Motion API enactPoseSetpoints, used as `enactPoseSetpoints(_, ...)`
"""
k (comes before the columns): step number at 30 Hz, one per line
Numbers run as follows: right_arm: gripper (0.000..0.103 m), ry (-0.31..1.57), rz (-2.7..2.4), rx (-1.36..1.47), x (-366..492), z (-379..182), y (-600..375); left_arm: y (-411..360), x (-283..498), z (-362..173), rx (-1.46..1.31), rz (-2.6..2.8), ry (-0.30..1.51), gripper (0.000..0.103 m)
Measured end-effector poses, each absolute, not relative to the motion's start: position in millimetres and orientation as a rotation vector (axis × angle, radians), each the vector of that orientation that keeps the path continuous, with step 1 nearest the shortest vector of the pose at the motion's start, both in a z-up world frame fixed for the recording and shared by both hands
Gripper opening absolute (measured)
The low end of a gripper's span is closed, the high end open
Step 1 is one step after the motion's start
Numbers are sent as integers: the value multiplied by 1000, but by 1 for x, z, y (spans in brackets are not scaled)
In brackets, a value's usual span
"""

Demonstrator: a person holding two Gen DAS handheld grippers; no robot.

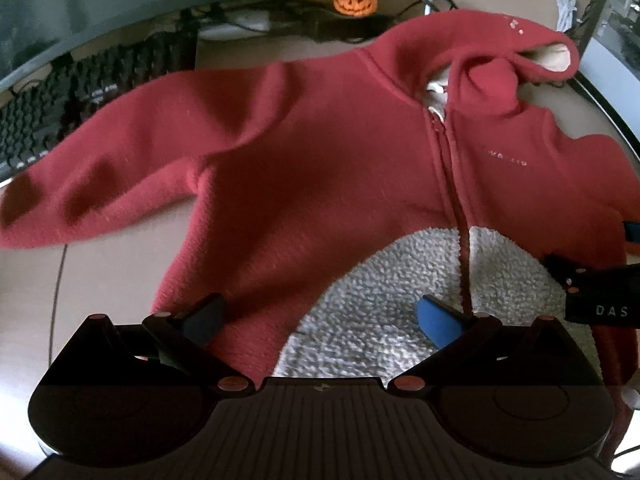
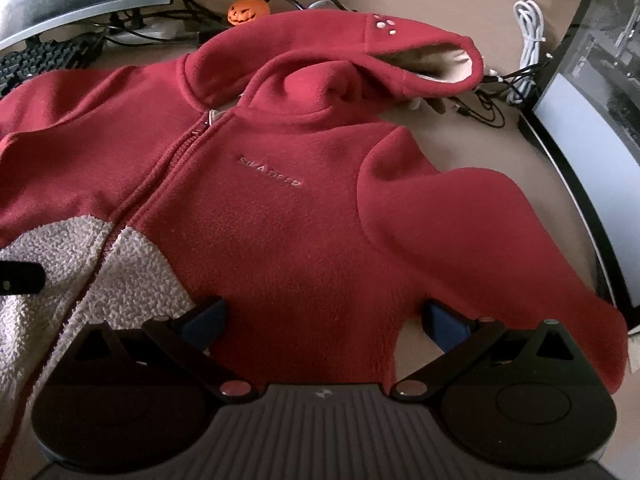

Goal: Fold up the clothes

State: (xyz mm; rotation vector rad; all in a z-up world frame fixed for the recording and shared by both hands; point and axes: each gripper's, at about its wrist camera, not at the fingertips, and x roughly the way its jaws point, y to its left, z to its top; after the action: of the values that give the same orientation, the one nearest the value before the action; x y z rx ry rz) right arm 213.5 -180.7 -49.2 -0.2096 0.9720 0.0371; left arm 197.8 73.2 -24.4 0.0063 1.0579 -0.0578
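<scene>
A small red fleece hoodie (image 1: 320, 152) with a white sherpa belly patch (image 1: 400, 300) lies face up and spread flat on the beige desk, zipper shut, hood at the far end. It fills the right wrist view too (image 2: 300, 220). My left gripper (image 1: 320, 318) is open just above the hoodie's lower left part, fingers astride red fleece and white patch. My right gripper (image 2: 324, 320) is open over the lower right part, beside the right sleeve (image 2: 480, 232). The right gripper's tip shows at the right edge of the left wrist view (image 1: 592, 292).
A black keyboard (image 1: 60, 100) lies beyond the left sleeve. An orange pumpkin toy (image 1: 356, 2), cables and a monitor base stand behind the hood. White cable (image 2: 528, 20) and a dark-framed panel (image 2: 592, 100) are at the right.
</scene>
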Motion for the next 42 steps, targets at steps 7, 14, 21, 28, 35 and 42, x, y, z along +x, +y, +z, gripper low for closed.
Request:
enactPoseSetpoints(7, 103, 968, 106, -171, 222, -54, -193, 64, 198, -29, -11, -4, 1088, 103)
enactPoseSetpoints(14, 103, 927, 150, -171, 264, -60, -222, 46, 206, -30, -11, 48, 1090, 103)
enactPoseSetpoints(21, 103, 851, 141, -275, 321, -62, -228, 21, 221, -32, -19, 61, 1075, 103)
enactPoseSetpoints(28, 103, 858, 139, -361, 321, -56, -218, 14, 220, -34, -26, 86, 1066, 103)
enactPoseSetpoints(35, 103, 875, 74, -324, 282, -43, -224, 16, 209, -32, -14, 59, 1054, 103)
enactPoseSetpoints(42, 103, 884, 8, -302, 213, -30, -233, 24, 159, -15, 26, -8, 1001, 103)
